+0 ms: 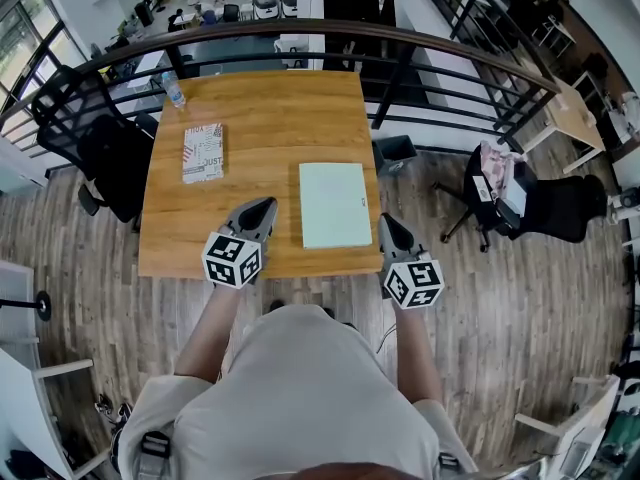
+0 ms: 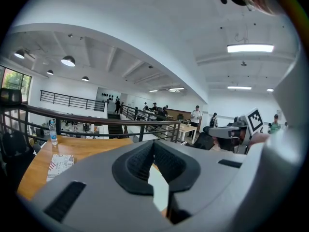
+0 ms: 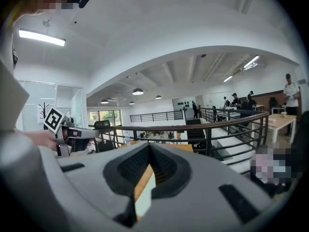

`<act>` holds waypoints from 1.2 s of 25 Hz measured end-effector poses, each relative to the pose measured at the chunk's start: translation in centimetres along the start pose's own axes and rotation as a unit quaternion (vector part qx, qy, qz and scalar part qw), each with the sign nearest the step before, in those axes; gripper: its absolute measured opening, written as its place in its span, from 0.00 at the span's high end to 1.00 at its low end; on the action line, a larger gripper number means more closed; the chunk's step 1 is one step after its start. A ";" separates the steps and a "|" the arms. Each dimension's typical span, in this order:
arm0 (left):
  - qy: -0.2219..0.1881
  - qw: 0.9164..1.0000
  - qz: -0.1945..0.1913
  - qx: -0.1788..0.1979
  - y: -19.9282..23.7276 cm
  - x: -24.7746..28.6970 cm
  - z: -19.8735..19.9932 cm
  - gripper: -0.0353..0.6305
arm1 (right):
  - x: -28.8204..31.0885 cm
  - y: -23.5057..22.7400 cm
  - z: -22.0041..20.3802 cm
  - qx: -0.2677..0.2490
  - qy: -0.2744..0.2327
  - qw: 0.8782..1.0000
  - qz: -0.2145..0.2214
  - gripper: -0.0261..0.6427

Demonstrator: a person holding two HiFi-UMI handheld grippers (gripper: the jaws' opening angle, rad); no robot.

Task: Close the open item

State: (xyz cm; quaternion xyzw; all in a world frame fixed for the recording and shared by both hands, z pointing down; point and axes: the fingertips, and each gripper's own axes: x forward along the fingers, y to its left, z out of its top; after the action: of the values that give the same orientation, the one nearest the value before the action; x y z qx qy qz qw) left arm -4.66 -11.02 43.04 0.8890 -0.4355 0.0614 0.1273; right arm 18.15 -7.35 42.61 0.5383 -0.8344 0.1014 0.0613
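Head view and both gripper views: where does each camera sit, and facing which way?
Head view: on the head, looking steeply down at the table; torso, arms show.
Left gripper view: on the left gripper, facing the railing; its shut fingers show.
Right gripper view: likewise on the right gripper.
Gripper views share table and railing.

We have bare desk through the middle and far edge; booklet by the left edge, bottle at the far-left corner, flat green item by the right edge obstruct.
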 end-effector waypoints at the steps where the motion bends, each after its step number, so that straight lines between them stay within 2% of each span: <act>1: 0.000 1.000 0.000 0.000 -0.1 0.0 -0.1 0.96 | -0.1 0.0 -0.1 -0.002 0.000 1.000 0.001 0.96; 24: 0.004 1.000 -0.003 -0.003 -0.3 -0.2 -0.6 0.96 | -0.5 0.6 0.1 -0.005 -0.003 1.000 0.002 0.96; 30: 0.005 1.000 -0.005 -0.007 -0.5 -0.3 -0.8 0.96 | -0.9 0.6 0.0 0.007 -0.006 1.000 0.002 0.96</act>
State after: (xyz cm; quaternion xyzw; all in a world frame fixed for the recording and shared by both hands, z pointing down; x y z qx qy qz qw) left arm -4.44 -10.22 43.67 0.8899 -0.4309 0.0626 0.1361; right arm 17.93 -6.33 42.37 0.5374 -0.8353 0.1041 0.0521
